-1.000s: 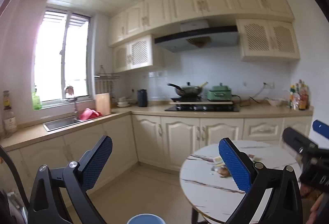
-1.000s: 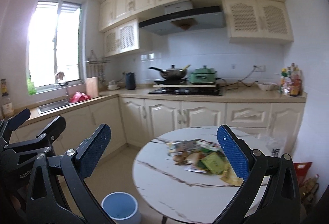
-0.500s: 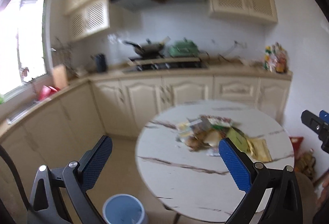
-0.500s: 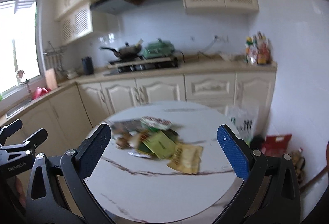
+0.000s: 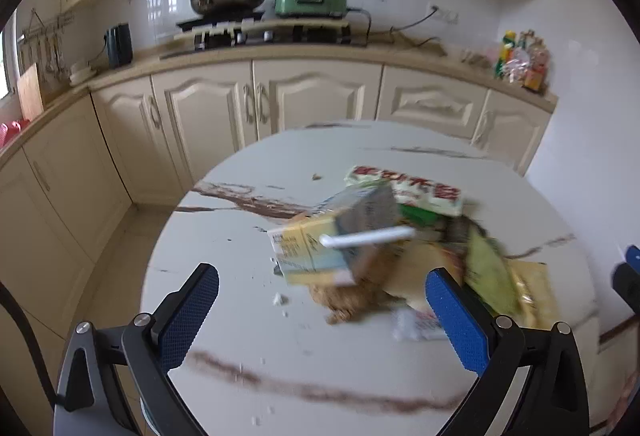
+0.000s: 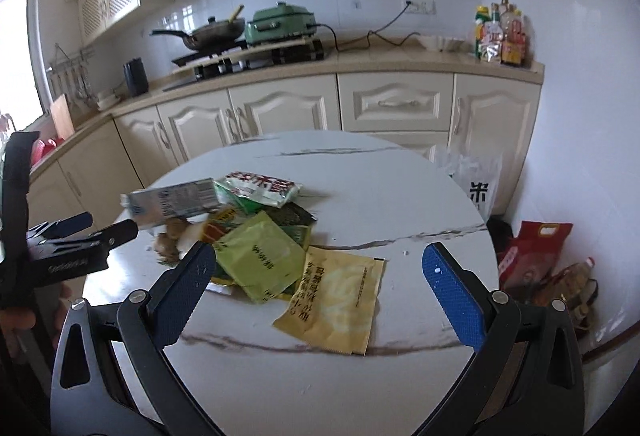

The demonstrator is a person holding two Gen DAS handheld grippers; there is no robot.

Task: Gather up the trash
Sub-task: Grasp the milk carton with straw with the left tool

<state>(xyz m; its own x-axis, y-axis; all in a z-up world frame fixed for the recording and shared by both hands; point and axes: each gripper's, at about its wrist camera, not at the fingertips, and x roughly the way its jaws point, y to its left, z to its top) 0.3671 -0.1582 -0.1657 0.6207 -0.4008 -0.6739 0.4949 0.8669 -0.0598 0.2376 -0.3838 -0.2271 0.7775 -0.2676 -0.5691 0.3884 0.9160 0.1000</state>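
Left gripper spread wide, empty, hovering over desk. Drink carton dead ahead at 12 o'clock, long axis running 9-to-3, straw toward 3. Right gripper likewise agape, empty; yellow packet at 12 o'clock. Left nearer carton.

Round marble table: wrapper pile, crumbs.
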